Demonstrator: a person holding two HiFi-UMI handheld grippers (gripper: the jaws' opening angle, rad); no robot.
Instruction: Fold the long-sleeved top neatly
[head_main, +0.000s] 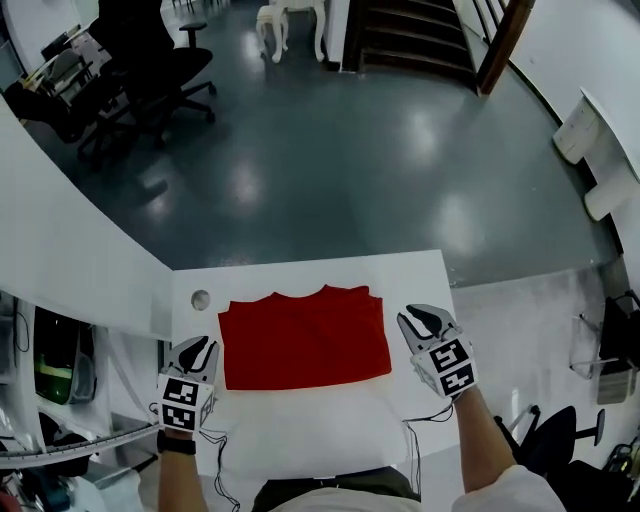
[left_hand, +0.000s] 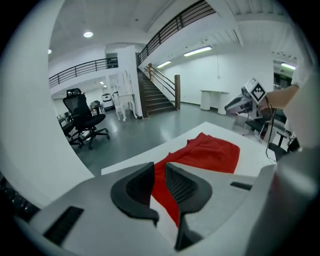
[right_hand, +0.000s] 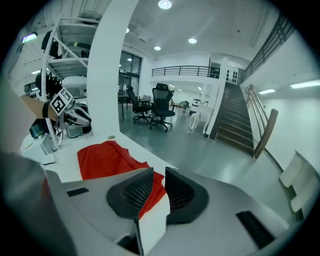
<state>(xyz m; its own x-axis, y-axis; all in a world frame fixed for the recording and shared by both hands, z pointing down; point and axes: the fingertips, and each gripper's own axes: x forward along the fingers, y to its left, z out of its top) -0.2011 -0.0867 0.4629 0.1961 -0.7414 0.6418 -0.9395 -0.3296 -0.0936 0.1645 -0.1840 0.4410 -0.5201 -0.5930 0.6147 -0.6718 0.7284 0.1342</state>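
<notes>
1. When read from the table's left edge: left gripper (head_main: 201, 348), marker cube facing up, just beside the near left corner of the top. Jaws released, parted by a narrow slit, nothing pinched. In the left gripper view (left_hand: 159, 170), pointed across the table, with red cloth showing through the slit from the tabletop beyond.
2. Round grey disc (head_main: 201, 299), set into the white table (head_main: 420, 275) near its far left corner, just off the top's far left corner and apart from it.
3. Long-sleeved top (head_main: 305, 335), red, folded to a near rectangle, flat across the middle of the table. Neckline notch on the far edge, near edge straight. Also in the left gripper view (left_hand: 212, 152) and the right gripper view (right_hand: 102, 157), lying loose on the tabletop in both.
4. Right gripper (head_main: 420, 318), marker cube up, just beside the top's right edge, near its far right corner. Jaws released, a narrow gap between the ribbed pads, empty. In the right gripper view (right_hand: 159, 176), only the top's edge and bare table visible through the gap.
5. Beyond the table, left to right: black office chairs (head_main: 165, 70) on the grey floor (head_main: 330, 160), then a dark staircase (head_main: 410, 35) at far right
</notes>
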